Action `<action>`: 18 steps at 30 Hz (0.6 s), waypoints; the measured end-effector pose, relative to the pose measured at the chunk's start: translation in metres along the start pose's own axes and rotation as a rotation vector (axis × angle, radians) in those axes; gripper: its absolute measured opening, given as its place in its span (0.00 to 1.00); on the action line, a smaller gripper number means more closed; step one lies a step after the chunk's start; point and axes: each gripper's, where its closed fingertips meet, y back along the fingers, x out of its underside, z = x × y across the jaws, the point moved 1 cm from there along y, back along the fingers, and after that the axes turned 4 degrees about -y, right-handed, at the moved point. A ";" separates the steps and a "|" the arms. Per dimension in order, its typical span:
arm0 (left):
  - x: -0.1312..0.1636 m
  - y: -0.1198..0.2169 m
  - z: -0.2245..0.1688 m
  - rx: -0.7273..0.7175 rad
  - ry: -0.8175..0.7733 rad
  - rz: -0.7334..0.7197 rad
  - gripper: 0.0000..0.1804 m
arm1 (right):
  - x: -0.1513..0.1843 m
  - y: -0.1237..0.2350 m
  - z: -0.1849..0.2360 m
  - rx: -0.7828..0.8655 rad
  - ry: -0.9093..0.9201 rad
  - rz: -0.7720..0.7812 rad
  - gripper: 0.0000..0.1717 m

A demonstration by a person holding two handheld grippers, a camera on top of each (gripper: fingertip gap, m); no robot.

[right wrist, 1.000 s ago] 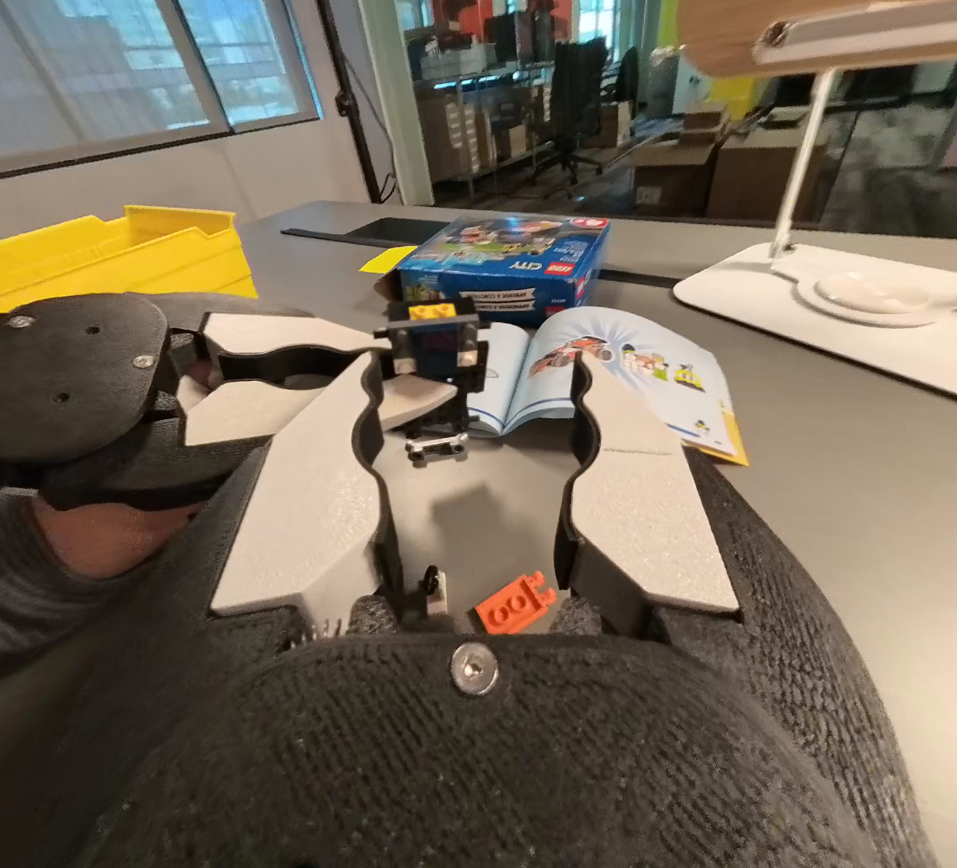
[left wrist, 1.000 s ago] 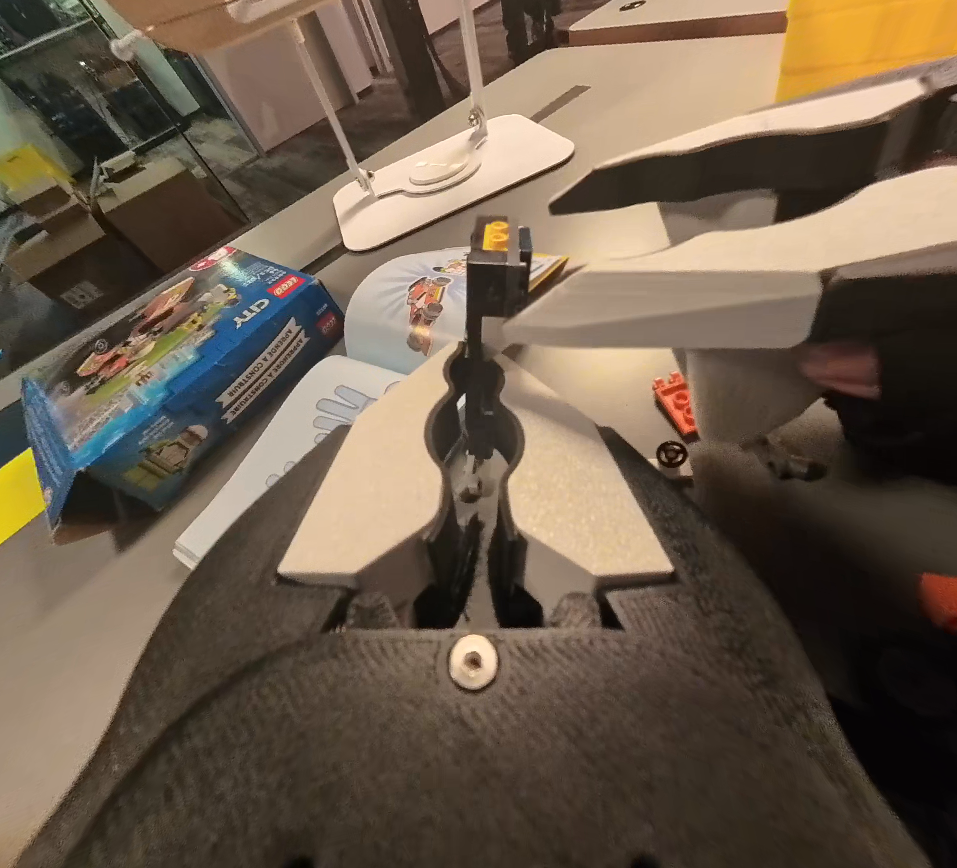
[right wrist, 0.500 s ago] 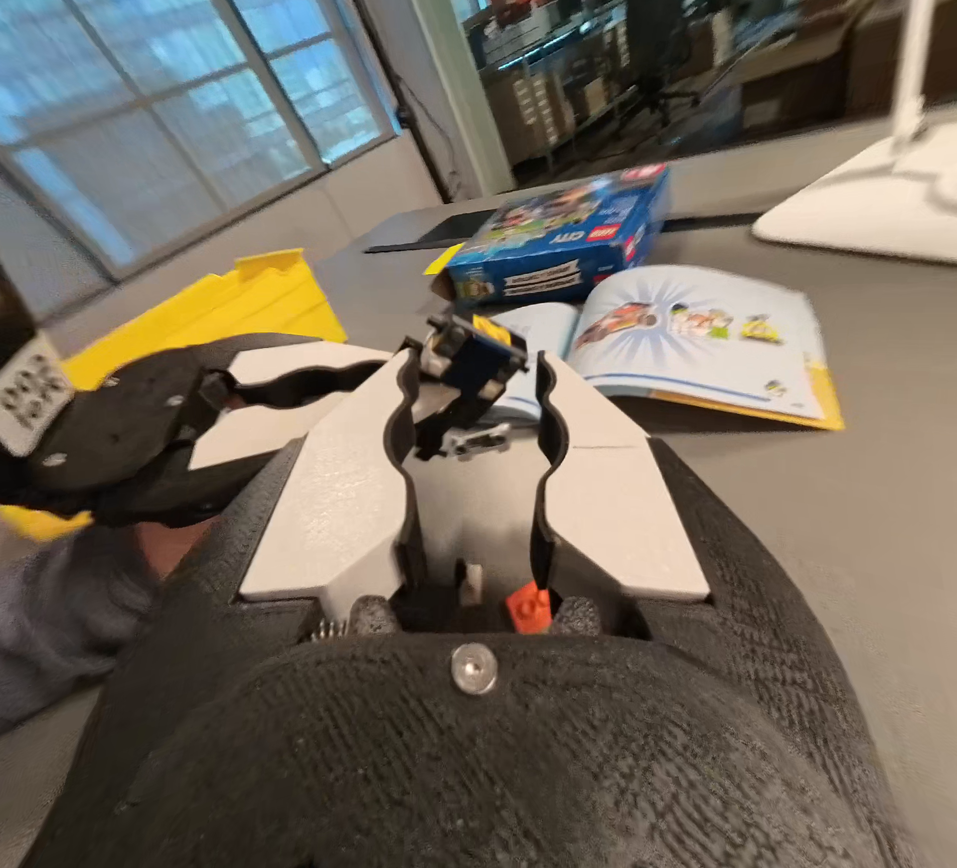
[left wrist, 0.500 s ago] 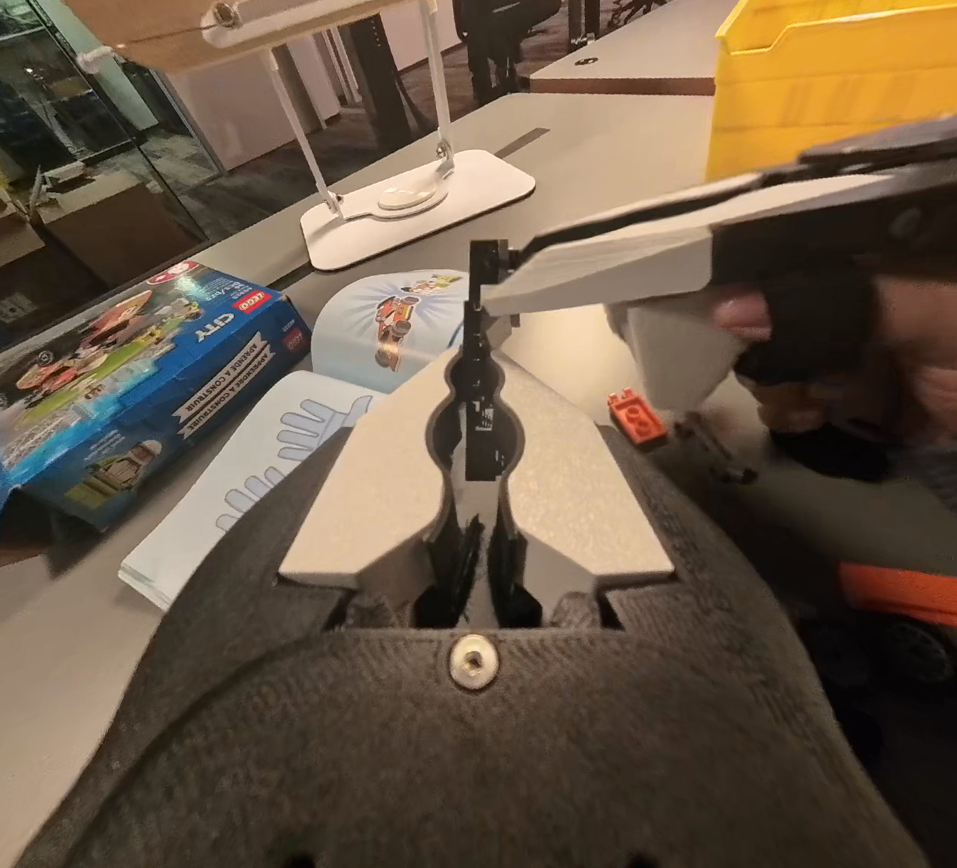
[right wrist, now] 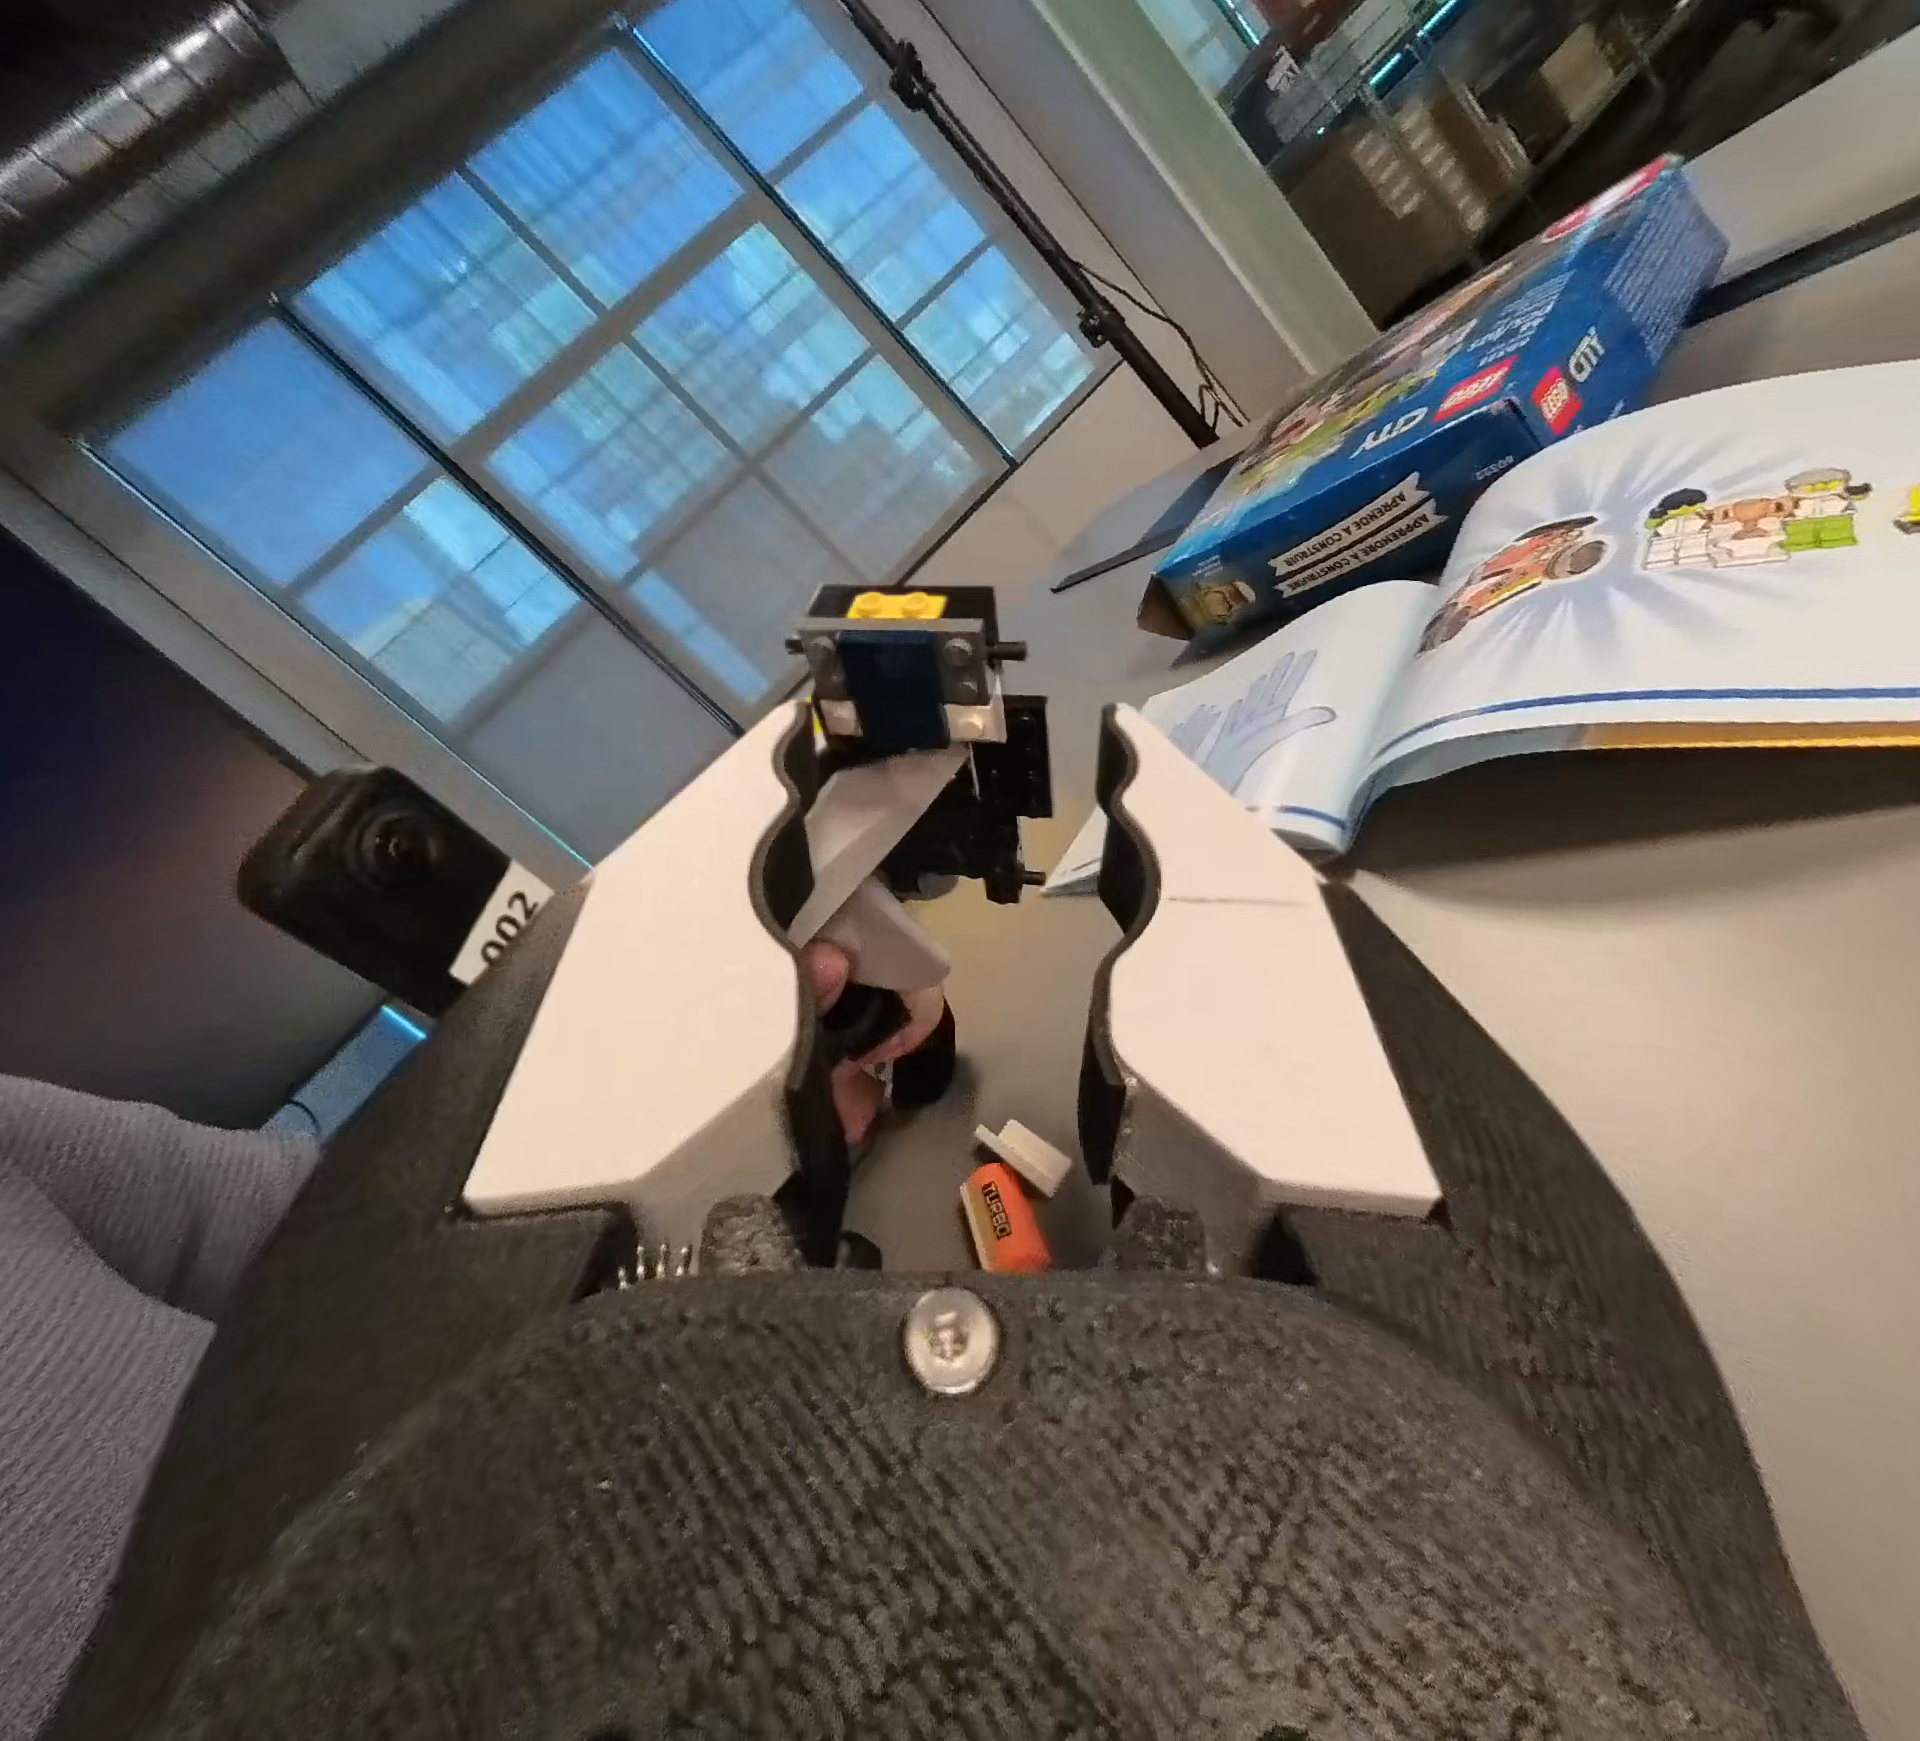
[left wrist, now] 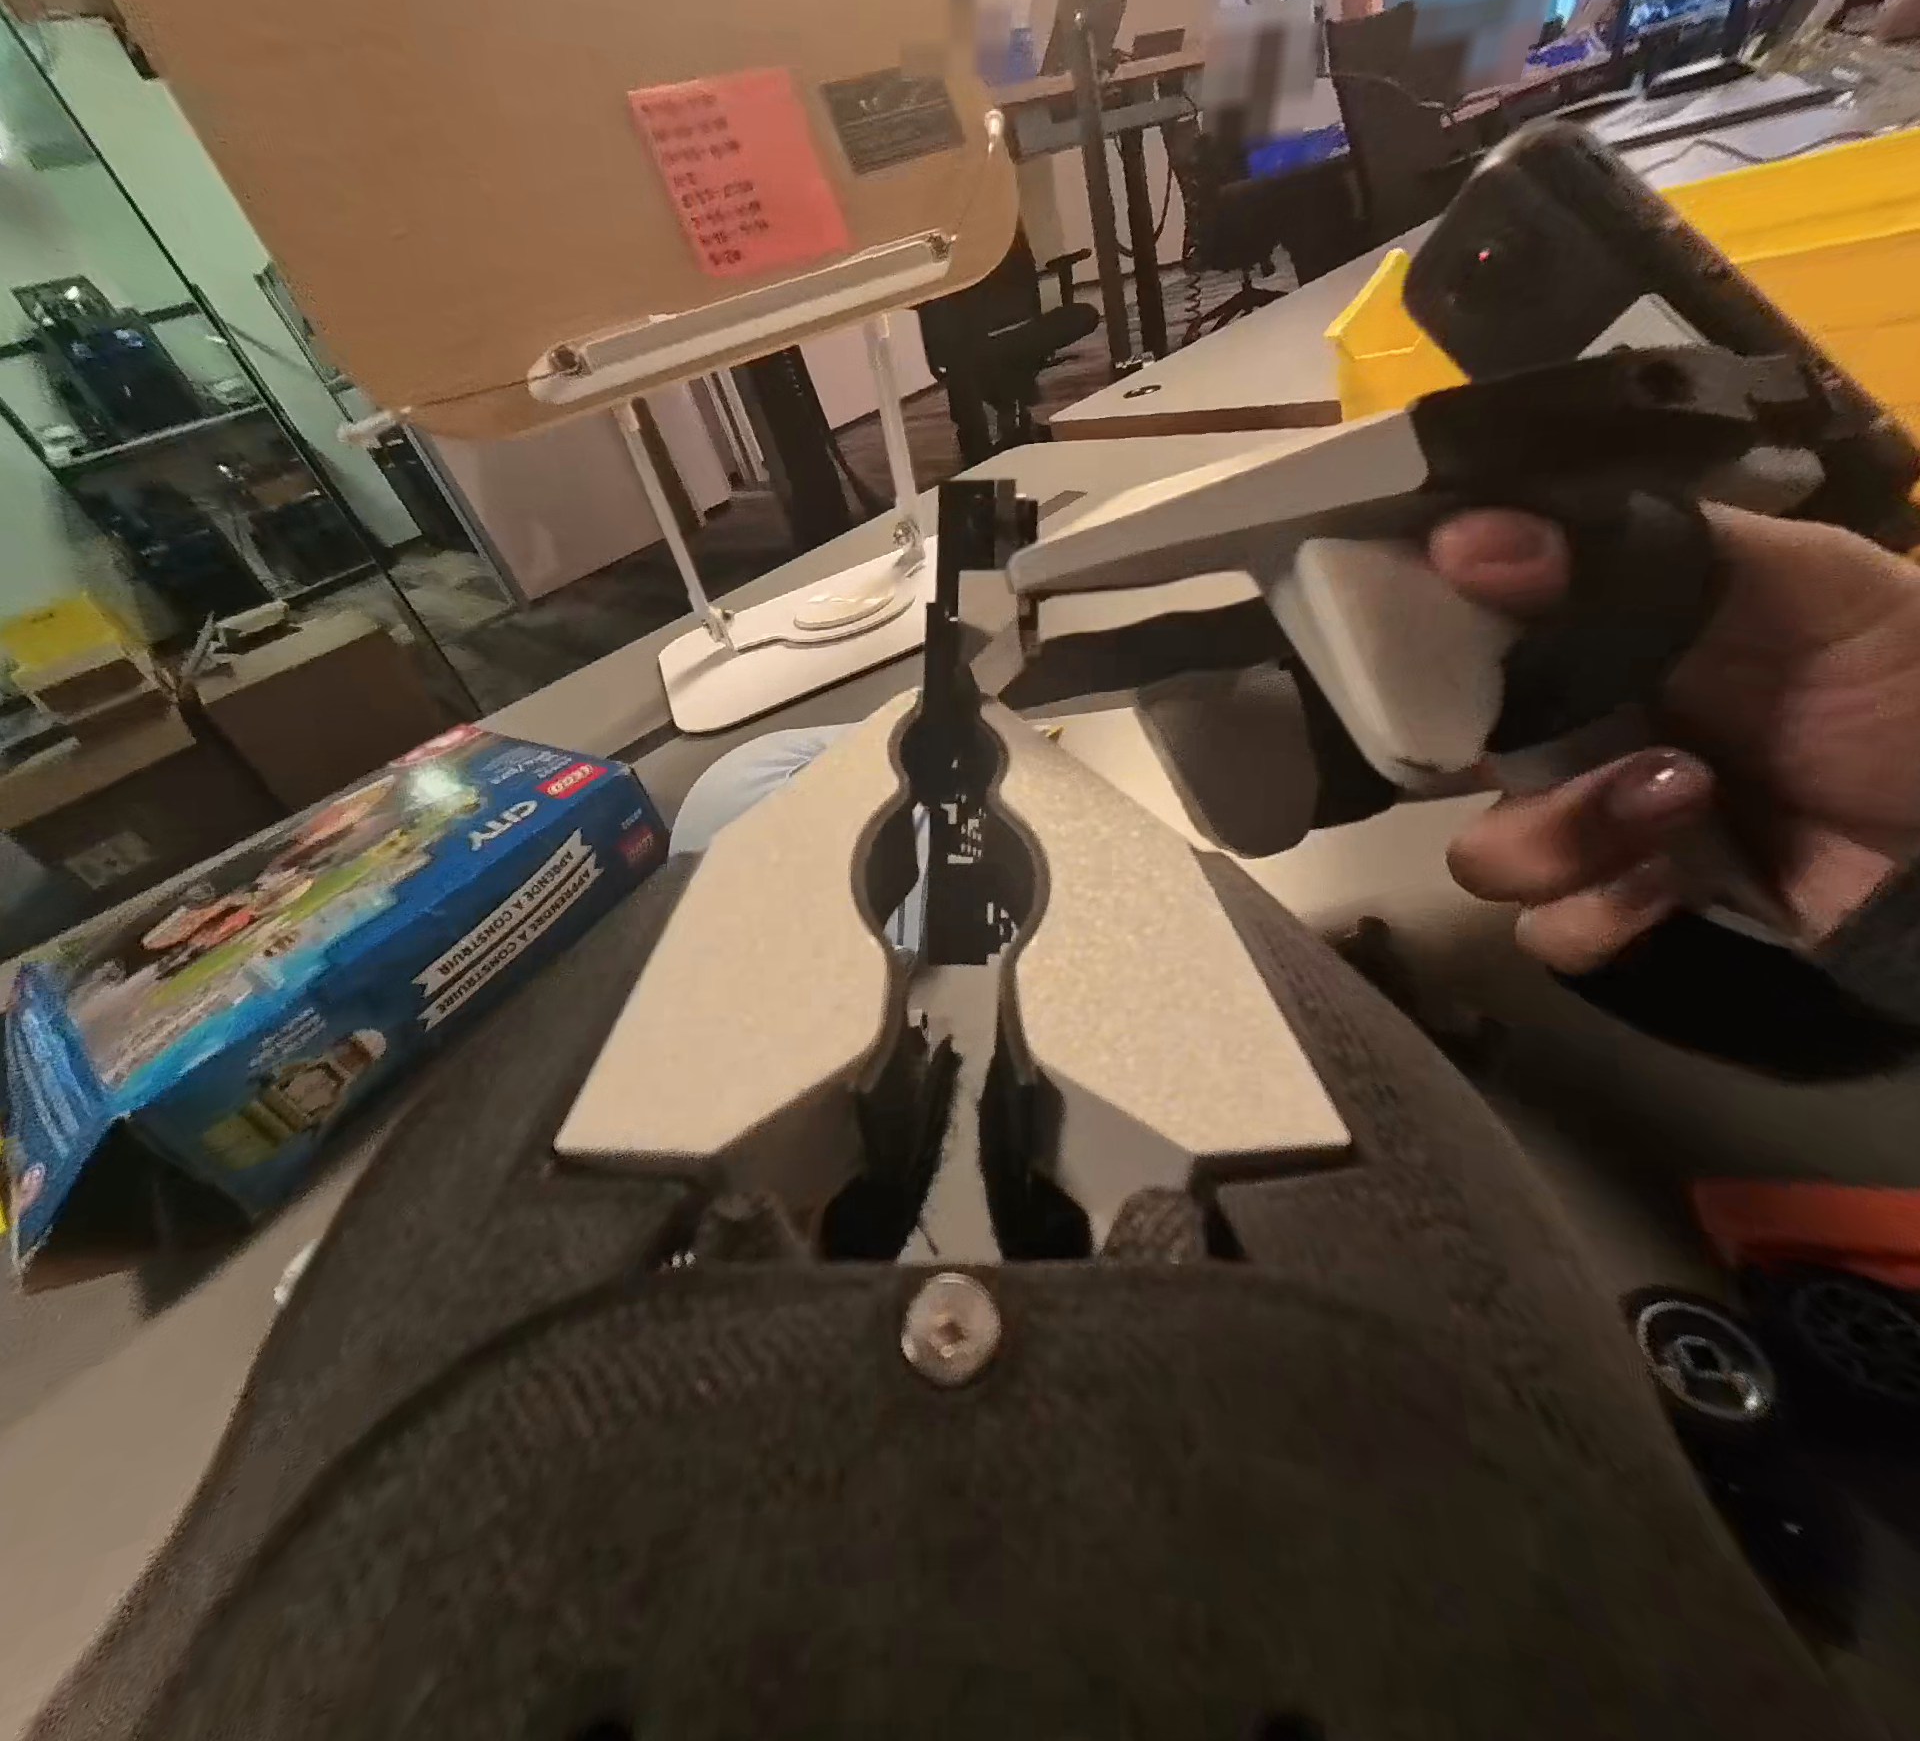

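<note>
Two grippers meet above the grey surface (right wrist: 1558,1016). Our left gripper (left wrist: 951,725) is clamped shut on a small brick model (right wrist: 902,683), black with yellow and dark blue parts, held upright off the surface. Our right gripper (right wrist: 945,735) stands open: the model sits between its fingers (right wrist: 1195,860), near the left one and clear of the right. We see a blue toy box (left wrist: 312,922), an open booklet (right wrist: 1558,621), a yellow bin (left wrist: 1818,278) and a white stand (left wrist: 790,642) around them.
</note>
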 end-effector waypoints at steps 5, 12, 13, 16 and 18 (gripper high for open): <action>-0.002 0.000 -0.003 -0.010 -0.057 -0.010 0.02 | 0.004 -0.002 0.005 0.006 0.082 0.005 0.24; -0.008 0.006 -0.005 0.031 -0.106 -0.069 0.02 | 0.005 -0.001 0.013 -0.062 0.098 0.025 0.24; -0.009 0.007 -0.005 0.034 -0.115 -0.077 0.02 | 0.005 -0.001 0.014 -0.062 0.112 0.023 0.24; -0.010 0.008 -0.005 0.026 -0.135 -0.085 0.02 | 0.005 -0.001 0.014 -0.070 0.099 0.019 0.24; -0.011 0.008 -0.006 0.023 -0.155 -0.096 0.03 | 0.004 0.000 0.017 -0.093 0.111 0.024 0.24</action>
